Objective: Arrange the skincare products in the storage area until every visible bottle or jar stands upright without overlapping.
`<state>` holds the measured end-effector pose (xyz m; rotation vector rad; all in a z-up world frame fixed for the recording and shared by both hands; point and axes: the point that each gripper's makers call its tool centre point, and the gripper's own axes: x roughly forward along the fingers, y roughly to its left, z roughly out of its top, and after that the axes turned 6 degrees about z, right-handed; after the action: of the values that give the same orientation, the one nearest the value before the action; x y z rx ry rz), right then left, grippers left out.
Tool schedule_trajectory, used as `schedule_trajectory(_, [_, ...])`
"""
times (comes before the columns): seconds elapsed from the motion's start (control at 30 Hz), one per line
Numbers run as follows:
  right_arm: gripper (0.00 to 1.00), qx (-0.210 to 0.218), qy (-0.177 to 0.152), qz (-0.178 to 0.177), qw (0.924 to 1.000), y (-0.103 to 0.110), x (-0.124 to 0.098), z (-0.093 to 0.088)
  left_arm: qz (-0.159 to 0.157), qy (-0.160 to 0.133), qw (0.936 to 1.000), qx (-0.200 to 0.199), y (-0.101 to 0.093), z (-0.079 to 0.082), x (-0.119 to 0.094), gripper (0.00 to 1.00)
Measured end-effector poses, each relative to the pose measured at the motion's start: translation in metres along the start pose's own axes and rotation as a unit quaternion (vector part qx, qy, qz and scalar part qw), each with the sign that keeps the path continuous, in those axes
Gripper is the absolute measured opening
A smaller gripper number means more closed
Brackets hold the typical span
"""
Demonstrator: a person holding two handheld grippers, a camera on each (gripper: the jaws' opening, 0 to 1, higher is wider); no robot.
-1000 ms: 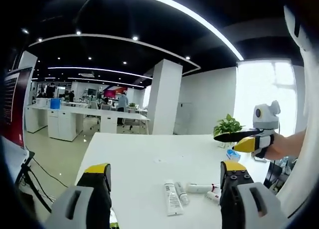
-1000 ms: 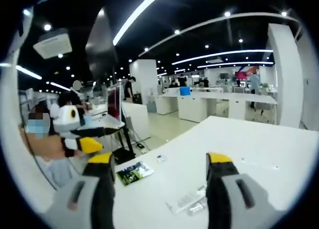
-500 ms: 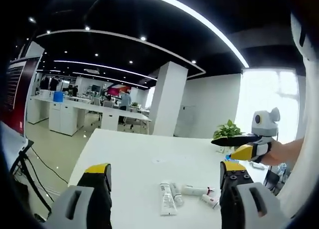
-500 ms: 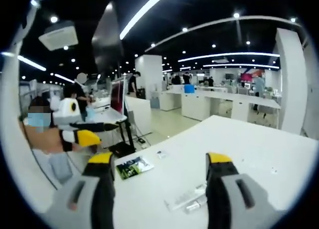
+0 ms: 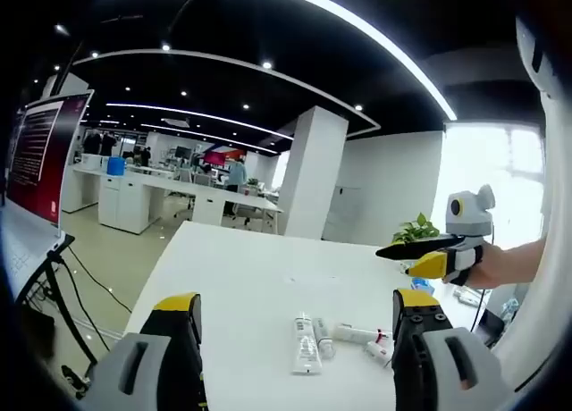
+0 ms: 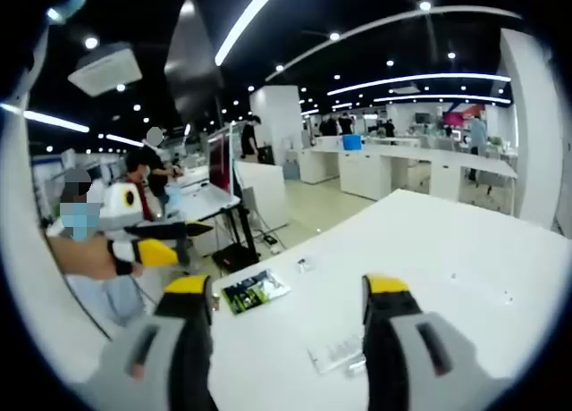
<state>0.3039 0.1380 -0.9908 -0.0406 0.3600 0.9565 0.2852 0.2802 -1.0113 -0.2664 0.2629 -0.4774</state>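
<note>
Left tool (image 5: pixel 295 317) and right tool (image 6: pixel 288 295) gape wide, empty, above lying tubes (image 5: pixel 307 344)

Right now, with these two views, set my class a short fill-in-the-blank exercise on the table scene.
1. The tubes on the white table are lying ____, not upright.
2. The left claw is ____, holding nothing.
3. Beyond the table's far right stands a green ____.
4. In the right gripper view, a dark ____ lies near the table edge, left of the right claw.

Missing words: flat; open; plant; card
</note>
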Motion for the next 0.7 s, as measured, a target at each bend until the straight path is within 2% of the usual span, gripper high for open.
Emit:
schedule_trajectory(0.1, [0.76, -0.058, 0.03, 0.004, 0.9979, -0.003, 0.004, -0.006, -0.011, 0.006, 0.9999, 0.003, -0.007, 0.005, -0.004, 0.9])
schedule_trajectory(0.13, [0.76, -0.059, 0.035, 0.004, 0.9976, -0.004, 0.005, -0.009, -0.025, 0.003, 0.9994, 0.024, -0.013, 0.008, -0.005, 0.9])
schedule_trajectory(0.17, [0.75, -0.053, 0.039, 0.005, 0.9978, -0.005, 0.007, -0.012, -0.028, 0.013, 0.999, 0.032, -0.014, 0.006, -0.006, 0.9])
schedule_trajectory(0.23, [0.75, -0.05, 0.05, 0.012, 0.9974, -0.007, 0.011, -0.018, -0.029, 0.016, 0.9988, 0.035, -0.014, 0.006, -0.006, 0.9])
schedule_trajectory(0.37, [0.69, -0.11, 0.119, 0.023, 0.9866, -0.019, 0.019, -0.041, -0.018, 0.01, 0.9995, 0.024, -0.007, 0.007, -0.007, 0.9])
schedule_trajectory(0.4, [0.68, -0.136, 0.139, 0.027, 0.9805, -0.027, 0.025, -0.048, -0.004, 0.008, 1.0, -0.003, -0.001, 0.007, -0.008, 0.9])
schedule_trajectory(0.47, [0.66, -0.187, 0.183, 0.051, 0.9639, -0.038, 0.039, -0.062, -0.005, -0.002, 0.9999, -0.009, 0.0, 0.009, -0.012, 0.9])
schedule_trajectory(0.53, [0.65, -0.215, 0.202, 0.061, 0.9536, -0.045, 0.047, -0.069, 0.006, 0.004, 1.0, -0.004, 0.007, 0.005, -0.016, 0.91])
schedule_trajectory(0.57, [0.64, -0.243, 0.212, 0.08, 0.9432, -0.052, 0.057, -0.077, 0.025, -0.004, 0.9996, -0.01, 0.015, 0.005, -0.02, 0.91])
schedule_trajectory(0.6, [0.61, -0.254, 0.231, 0.089, 0.9351, -0.057, 0.061, -0.085, 0.033, -0.017, 0.999, -0.026, 0.019, 0.006, -0.021, 0.9])
schedule_trajectory(0.63, [0.61, -0.259, 0.245, 0.095, 0.9297, -0.06, 0.062, -0.091, 0.03, -0.017, 0.9983, -0.048, 0.021, 0.001, -0.022, 0.9])
schedule_trajectory(0.67, [0.61, -0.303, 0.301, 0.108, 0.8978, -0.079, 0.066, -0.112, 0.027, -0.016, 0.997, -0.07, 0.022, -0.003, -0.022, 0.9])
schedule_trajectory(0.7, [0.62, -0.332, 0.327, 0.127, 0.8756, -0.086, 0.069, -0.123, 0.024, -0.011, 0.9976, -0.064, 0.022, -0.006, -0.022, 0.9])
